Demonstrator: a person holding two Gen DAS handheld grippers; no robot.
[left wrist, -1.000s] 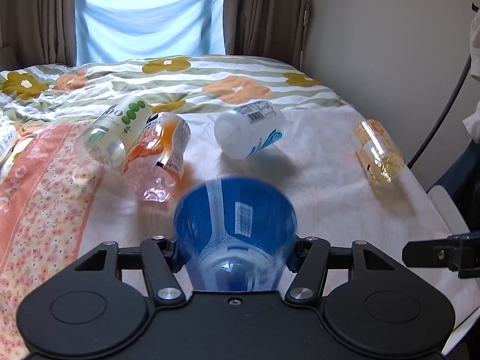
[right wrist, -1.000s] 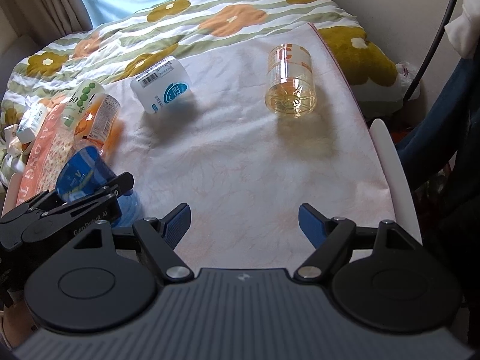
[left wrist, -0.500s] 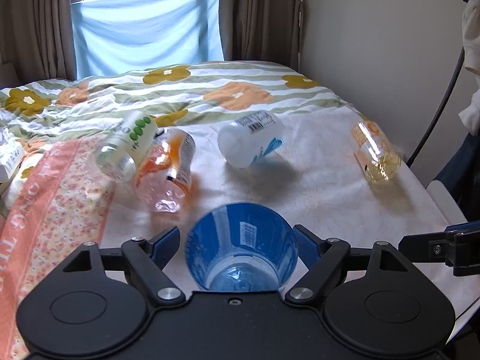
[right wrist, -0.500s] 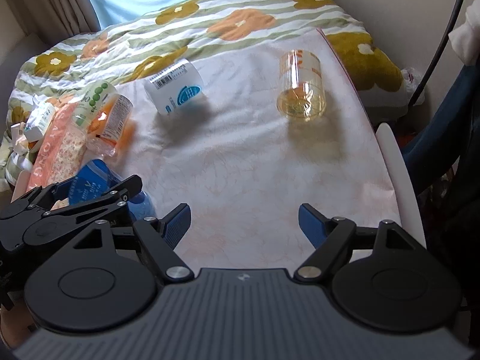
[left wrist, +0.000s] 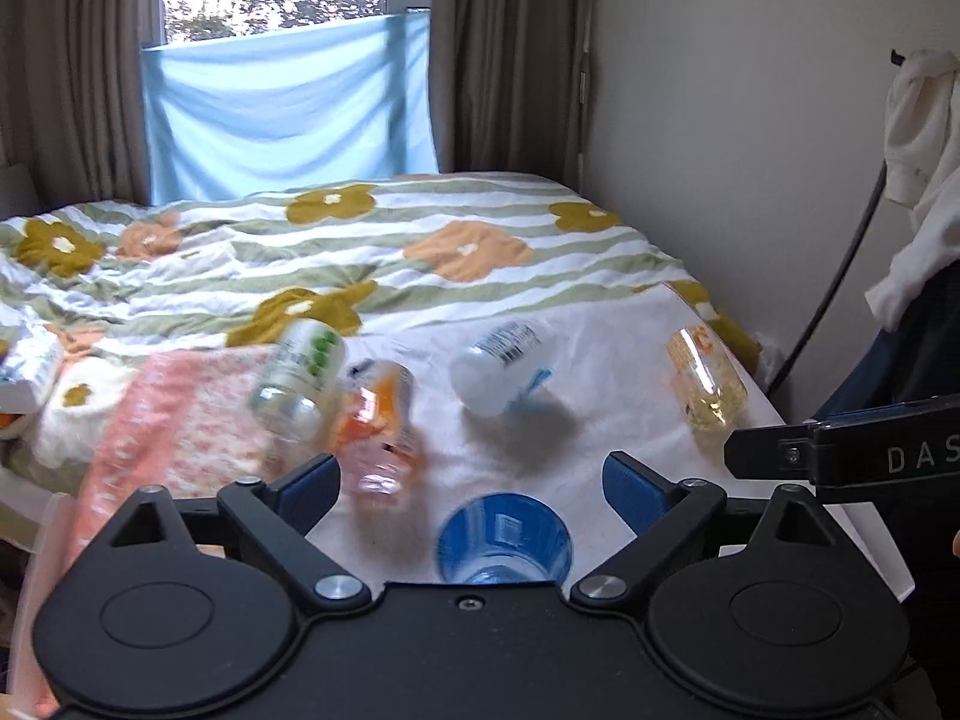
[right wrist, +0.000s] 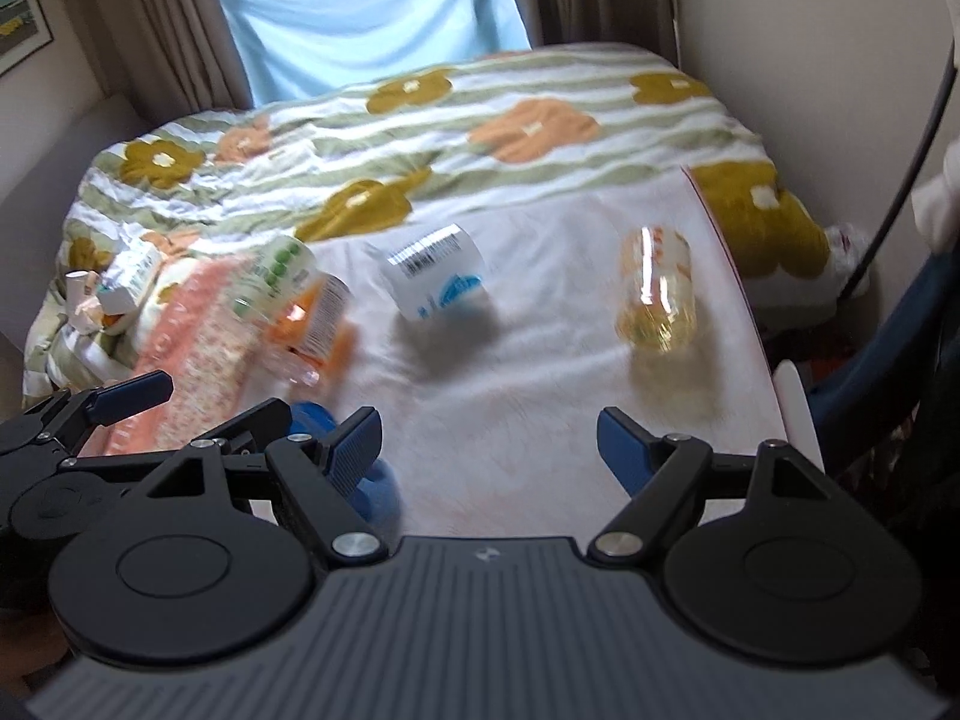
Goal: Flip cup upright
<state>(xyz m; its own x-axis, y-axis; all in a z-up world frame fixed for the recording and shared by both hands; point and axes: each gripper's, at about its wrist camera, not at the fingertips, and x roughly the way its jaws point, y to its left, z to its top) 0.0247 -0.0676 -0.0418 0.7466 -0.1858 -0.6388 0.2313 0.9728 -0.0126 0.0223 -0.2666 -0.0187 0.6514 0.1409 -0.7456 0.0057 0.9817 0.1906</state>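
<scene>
The blue translucent cup [left wrist: 503, 540] stands upright, mouth up, on the white cloth [left wrist: 576, 438] near the bed's front edge. My left gripper [left wrist: 471, 483] is open above and behind it, its blue pads wide apart and off the cup. In the right wrist view the cup [right wrist: 375, 489] shows as a blue patch mostly hidden behind the right gripper's left finger. My right gripper [right wrist: 489, 447] is open and empty to the cup's right. The left gripper [right wrist: 129, 393] also shows at the left of that view.
Lying on the cloth are a green-labelled bottle [left wrist: 297, 381], an orange-labelled bottle [left wrist: 378, 426], a white jar [left wrist: 501, 369] and a clear yellowish bottle [left wrist: 708, 384]. A floral duvet [left wrist: 360, 252] lies behind. A wall and a dark cable [left wrist: 840, 276] are on the right.
My left gripper opened, let go of the cup and pulled up and back. The cup now stands on its own. The right gripper also drew back a little, still open.
</scene>
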